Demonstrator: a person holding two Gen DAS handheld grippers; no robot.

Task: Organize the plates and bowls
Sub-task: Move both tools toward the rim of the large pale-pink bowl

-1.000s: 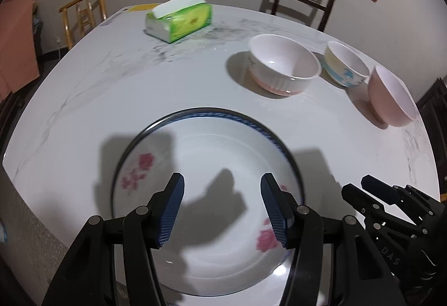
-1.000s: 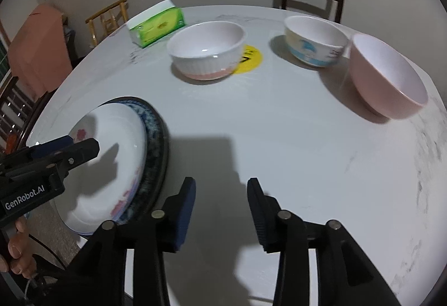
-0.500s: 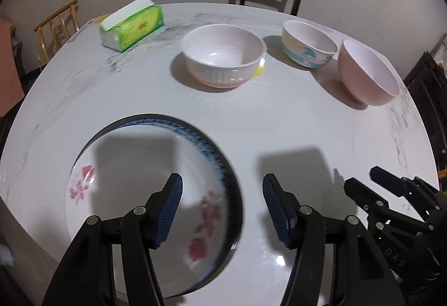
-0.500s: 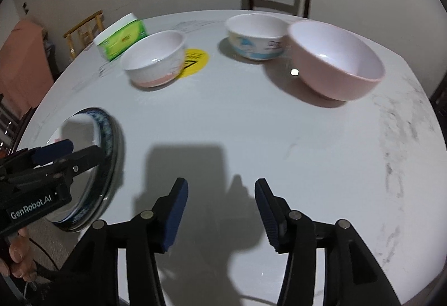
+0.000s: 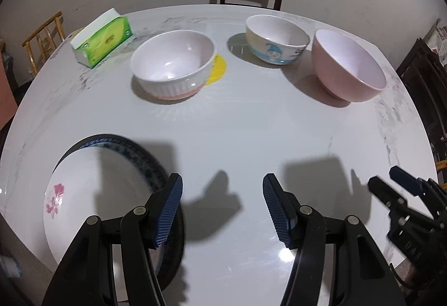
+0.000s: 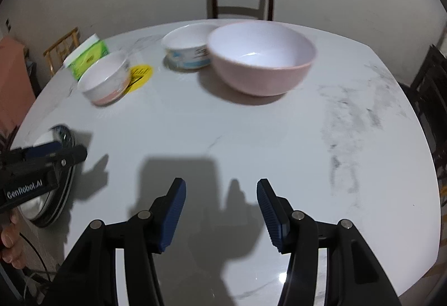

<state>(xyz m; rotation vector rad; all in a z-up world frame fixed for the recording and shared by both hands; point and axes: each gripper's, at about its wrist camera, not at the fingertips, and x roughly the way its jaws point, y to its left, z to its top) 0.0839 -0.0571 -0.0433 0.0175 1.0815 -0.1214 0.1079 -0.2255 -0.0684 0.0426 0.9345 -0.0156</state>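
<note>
the left gripper (image 5: pixel 222 207) is held with its blue-padded jaws spread wide and nothing between them, above the white marble table (image 5: pixel 251 133); the right gripper (image 6: pixel 220 211) is likewise spread and unladen. left of the left gripper, a white floral plate (image 5: pixel 92 194) is stacked on a blue-rimmed plate (image 5: pixel 139 158). beyond these plates are seen a ribbed white bowl (image 5: pixel 173 66), a cartoon-printed bowl (image 5: pixel 276 40) and a pink bowl (image 5: pixel 349 66).

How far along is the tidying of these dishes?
Done: the flowered plate sits stacked on the blue-rimmed plate. In hand: nothing; the left gripper and right gripper are open. Left: the ribbed bowl, cartoon bowl and pink bowl stand apart, unstacked.
</note>
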